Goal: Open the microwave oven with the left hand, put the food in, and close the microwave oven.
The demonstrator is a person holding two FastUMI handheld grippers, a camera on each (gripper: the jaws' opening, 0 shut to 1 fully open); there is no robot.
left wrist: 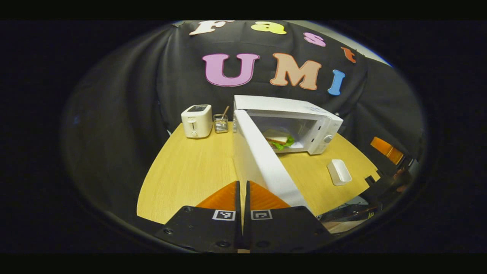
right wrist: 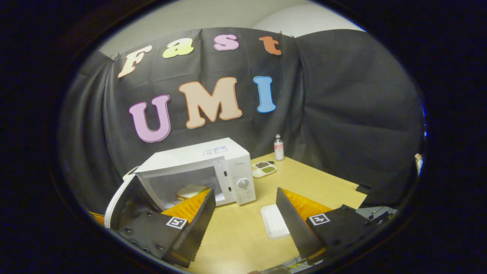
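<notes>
L hand-held gripper (left wrist: 242, 198) nearest the lens in left gripper view, at 6 o'clock: fingers pressed together, only a thin slit between, nothing held. Tips sit just beside the near end of the open door (left wrist: 262, 160), at its left; contact not certain, can't tell.

R hand-held gripper (right wrist: 245, 205) in right gripper view: fingers spread wide, empty. White tray (right wrist: 274, 221) lies on the table (right wrist: 236, 236) between them, toward the R finger; looks empty.

Microwave (left wrist: 304, 121) at 12–1 o'clock in left gripper view, door swung fully out toward the camera, hinged on its left side. Sandwich (left wrist: 277, 139) already inside on the cavity floor: bread w/ a green leaf showing. In right gripper view its top slice (right wrist: 190, 191) peeks over the L finger at 9 o'clock. Judgement: food step done, only the close left.

Handling notes (judgement):
- Door: stiff, light, smooth panel; swings on hinge. Don't pinch. Push w/ shut fingertips on the outer face near the free edge, far from the hinge, for best leverage. Smooth face may let tips slide, so push square-on.
- Latch prob. needs a firm last press; the microwave looks light enough to skid on the table if shoved hard.
- Sandwich: soft, loose layers; sits well inside, should clear the door.

Elsewhere: toaster (left wrist: 196, 121) and small holder (left wrist: 220, 122) at 11 o'clock in left gripper view; bottle (right wrist: 279, 147) and sectioned dish (right wrist: 263, 168) at 1 o'clock in right gripper view, all well apart from the door's swing.
</notes>
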